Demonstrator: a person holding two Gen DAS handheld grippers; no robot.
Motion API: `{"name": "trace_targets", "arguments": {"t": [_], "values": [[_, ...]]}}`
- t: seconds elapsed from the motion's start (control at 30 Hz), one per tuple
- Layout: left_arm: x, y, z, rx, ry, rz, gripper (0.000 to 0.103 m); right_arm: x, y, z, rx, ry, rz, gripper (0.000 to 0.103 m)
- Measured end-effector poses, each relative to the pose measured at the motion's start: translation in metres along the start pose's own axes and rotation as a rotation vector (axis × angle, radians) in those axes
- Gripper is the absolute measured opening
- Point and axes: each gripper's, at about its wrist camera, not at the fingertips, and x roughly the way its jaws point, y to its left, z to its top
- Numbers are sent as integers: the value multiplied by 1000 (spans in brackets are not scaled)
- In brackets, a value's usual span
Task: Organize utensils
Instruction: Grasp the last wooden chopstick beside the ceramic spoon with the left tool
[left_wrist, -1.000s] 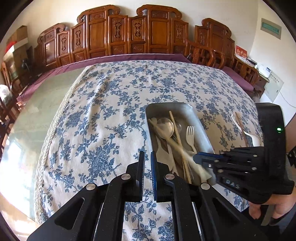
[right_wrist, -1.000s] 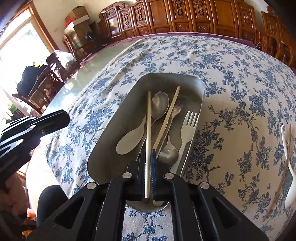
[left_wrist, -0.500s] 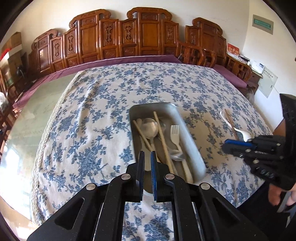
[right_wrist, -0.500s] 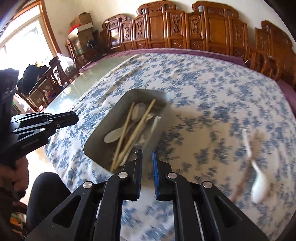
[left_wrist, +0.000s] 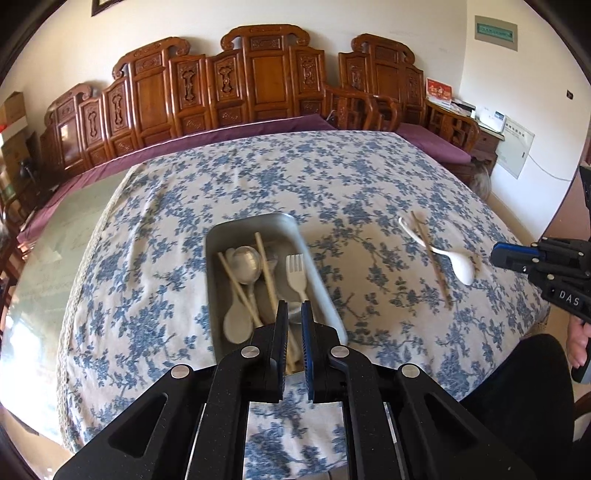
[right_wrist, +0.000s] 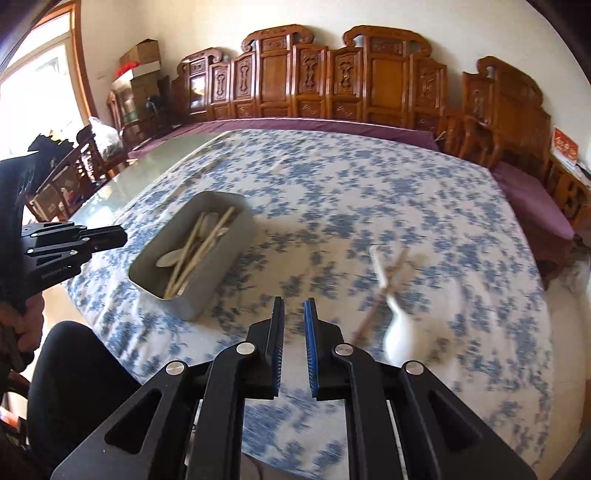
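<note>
A metal tray (left_wrist: 209, 291) on the flowered tablecloth holds a metal spoon (left_wrist: 246, 258), a white fork (left_wrist: 297, 274), a pale spoon (left_wrist: 236, 322) and chopsticks (left_wrist: 238, 286). My left gripper (left_wrist: 294, 306) hovers over the tray's near end, shut, with nothing in its narrow slit. To the right lie a white spoon (left_wrist: 463, 268) and a single chopstick (left_wrist: 435, 266) across it. My right gripper (right_wrist: 294, 303) is above the cloth between the tray (right_wrist: 208, 291) and that white spoon (right_wrist: 400, 332), shut and empty. It also shows at the right edge, the right gripper (left_wrist: 496, 254).
Carved wooden chairs (left_wrist: 266, 85) line the far side of the table. The cloth leaves bare glass tabletop (left_wrist: 55, 236) at the left. A person's dark-clad knee (right_wrist: 74, 369) sits at the near table edge. The left gripper (right_wrist: 120, 233) shows at the left of the right wrist view.
My right gripper let go of the chopstick it held in the tray, then lifted and swung right toward the white spoon. My left gripper shifted so the tray lies straight ahead.
</note>
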Motion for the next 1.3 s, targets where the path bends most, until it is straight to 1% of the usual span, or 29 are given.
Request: {"name": "trace_targets", "arguments": {"t": [0.07, 0.1, 0.17, 0.23, 0.27, 0.3, 0.33, 0.43, 0.5, 0.53, 0.57, 0.63, 0.73, 0.8, 1.0, 1.03, 1.1, 1.17, 1.3], "values": [[3, -11, 4, 5, -1, -7, 18, -4, -13, -3, 9, -6, -18, 12], [4, -15, 6, 9, -2, -9, 22, -5, -20, -4, 14, -10, -28, 12], [9, -27, 9, 18, -1, -14, 23, -7, -35, -6, 25, -16, -43, 13], [14, -38, 12, 22, 5, -27, 26, -7, -47, -10, 37, -21, -55, 13], [18, -44, 13, 25, 10, -35, 30, -6, -51, -11, 44, -22, -58, 15], [20, -49, 13, 28, 12, -40, 32, -5, -58, -14, 56, -25, -59, 17], [26, -57, 13, 34, 19, -44, 32, -4, -63, -15, 64, -25, -58, 22], [39, -71, 13, 44, 41, -54, 33, 2, -78, -24, 89, -22, -61, 25], [50, -83, 13, 54, 60, -60, 33, 6, -88, -31, 107, -22, -63, 31], [53, -88, 14, 57, 66, -62, 33, 8, -92, -34, 120, -18, -67, 37], [59, -94, 15, 63, 75, -67, 33, 12, -99, -37, 143, -7, -63, 38], [67, -102, 17, 71, 84, -73, 33, 15, -106, -41, 159, -1, -62, 38], [83, -118, 21, 88, 103, -82, 33, 20, -115, -43, 149, 16, -75, 38], [96, -132, 24, 105, 119, -91, 32, 20, -122, -42, 160, 13, -74, 38], [130, -163, 33, 111, 173, -133, 32, 13, -142, -42, 215, -9, -66, 38], [136, -169, 36, 117, 180, -139, 31, 13, -145, -42, 220, -10, -68, 38], [148, -178, 41, 123, 197, -157, 23, 13, -152, -44, 242, -12, -71, 38], [159, -187, 47, 127, 213, -173, 22, 15, -156, -46, 258, -4, -65, 38], [183, -203, 57, 156, 242, -164, 19, 17, -156, -48, 248, 4, -74, 38]]}}
